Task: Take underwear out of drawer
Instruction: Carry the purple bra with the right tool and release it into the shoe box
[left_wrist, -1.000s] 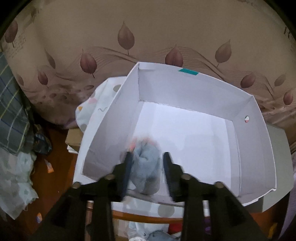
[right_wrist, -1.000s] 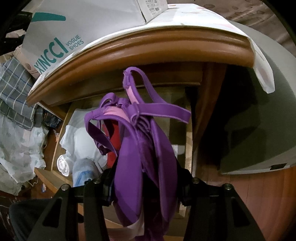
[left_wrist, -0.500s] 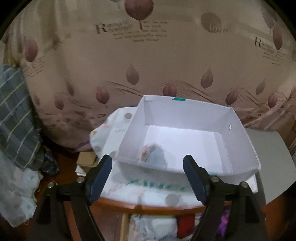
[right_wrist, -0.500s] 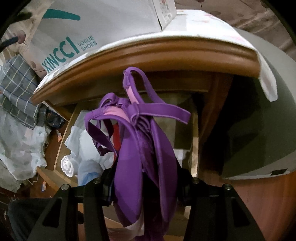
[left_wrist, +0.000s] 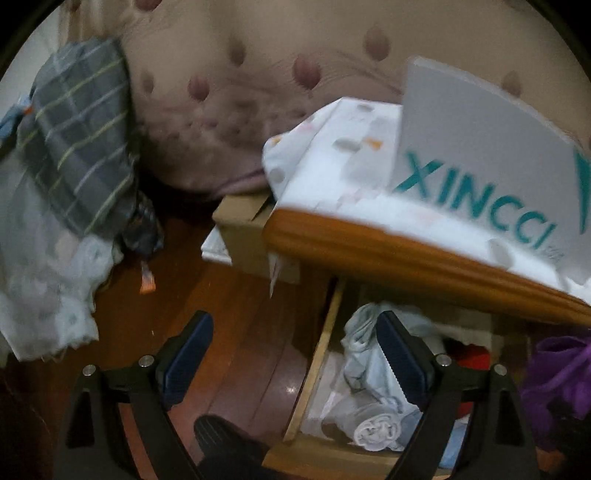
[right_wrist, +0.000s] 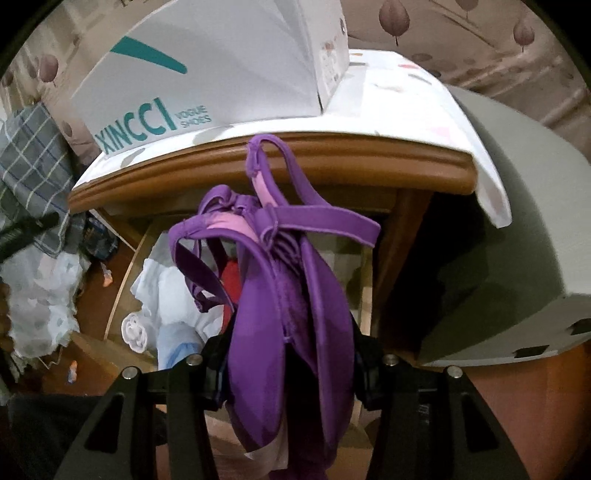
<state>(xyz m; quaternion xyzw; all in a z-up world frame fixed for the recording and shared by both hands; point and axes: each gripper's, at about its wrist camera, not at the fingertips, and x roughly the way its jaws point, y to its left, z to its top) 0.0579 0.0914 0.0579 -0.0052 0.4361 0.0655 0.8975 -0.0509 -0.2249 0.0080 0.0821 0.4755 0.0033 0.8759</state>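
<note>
Much of the drawer (right_wrist: 122, 280) hides behind the purple bra (right_wrist: 291, 295).

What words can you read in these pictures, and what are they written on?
"XINCCI" in big teal letters, on the side of the white shoe box on the cabinet top; it also shows, blurred, in the left wrist view.
"VOGUE SHOES" in small teal letters, just right of the brand on that box.
The sticker on the box's end has print too small to read.
Nothing else has readable words.
</note>
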